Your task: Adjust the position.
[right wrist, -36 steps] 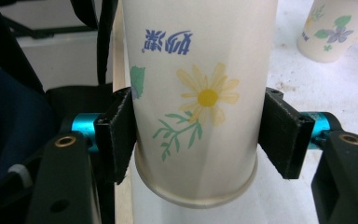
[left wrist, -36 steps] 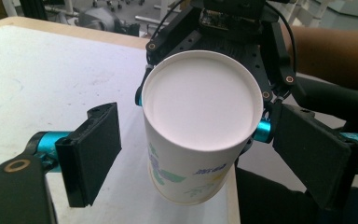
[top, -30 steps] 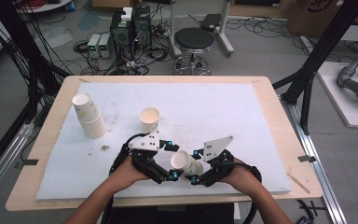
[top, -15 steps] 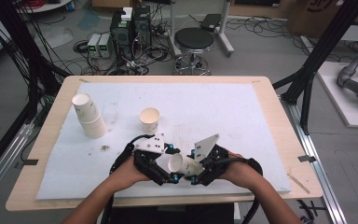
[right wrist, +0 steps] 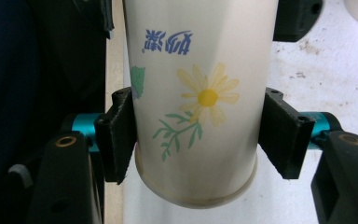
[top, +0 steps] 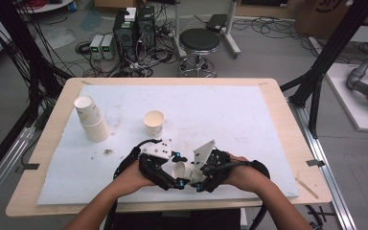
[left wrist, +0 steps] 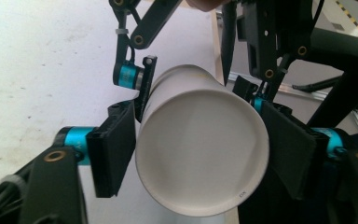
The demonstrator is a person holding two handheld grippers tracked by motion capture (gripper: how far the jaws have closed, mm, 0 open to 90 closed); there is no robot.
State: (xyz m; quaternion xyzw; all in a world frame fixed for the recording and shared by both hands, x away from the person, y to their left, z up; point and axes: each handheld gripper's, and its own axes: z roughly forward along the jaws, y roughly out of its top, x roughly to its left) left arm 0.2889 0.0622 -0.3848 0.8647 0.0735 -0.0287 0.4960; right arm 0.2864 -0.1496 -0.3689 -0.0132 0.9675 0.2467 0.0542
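Paper cup, printed with a daisy, is hanging in the air just above the near edge of the table, lying roughly level between both claws. I am holding it in the right claw, whose jaws are clenched on the cup's wall near the rim. I am closing the left claw on the base end; its jaws have just been narrowing, with the cup between them, and both pads now appear to be touching the wall. To do this handover well, I am judging that the left grip should be firm before the right one releases, and squeezing should stay light, since the thin wall will likely buckle. A stack of cups and a single cup are standing well apart, farther back.
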